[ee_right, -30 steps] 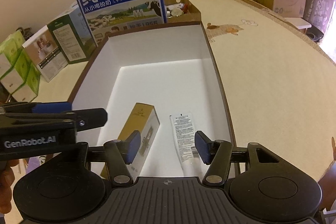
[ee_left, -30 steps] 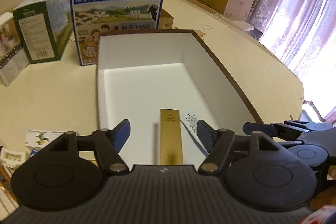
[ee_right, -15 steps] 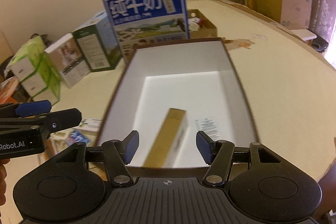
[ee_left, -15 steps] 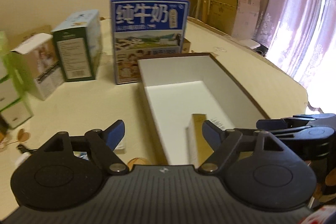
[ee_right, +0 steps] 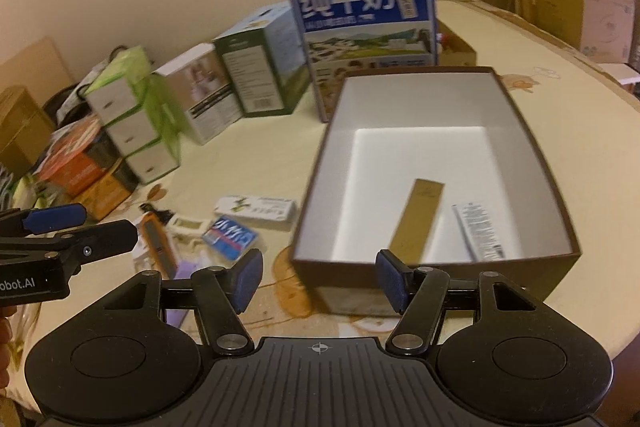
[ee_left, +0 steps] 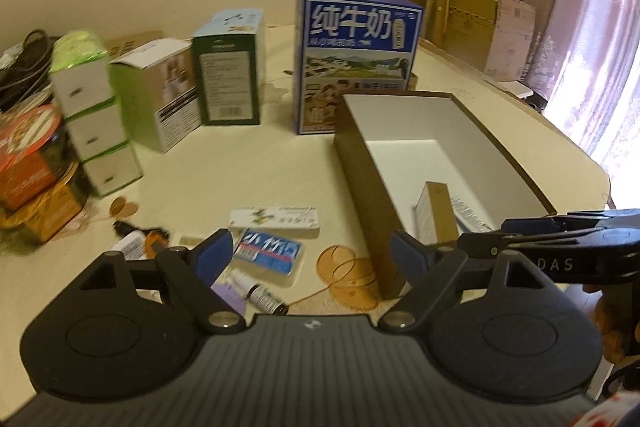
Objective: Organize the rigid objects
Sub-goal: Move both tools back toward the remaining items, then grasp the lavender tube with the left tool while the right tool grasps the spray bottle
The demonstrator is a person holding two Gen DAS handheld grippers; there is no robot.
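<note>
Left gripper [ee_left: 308, 255] jaws wide apart, just opened further, nothing between. Right gripper [ee_right: 318, 277] jaws apart, empty. Gold box [ee_right: 418, 223] inside open box [ee_right: 532, 147].

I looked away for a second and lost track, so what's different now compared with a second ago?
Both grippers have pulled back from over the open box and now sit before its near end. The left gripper swung left toward the small packets on the table, its jaws just opening wider, nothing between them. The right gripper stays open and empty. The gold box and white tube lie unmoved inside.
</note>
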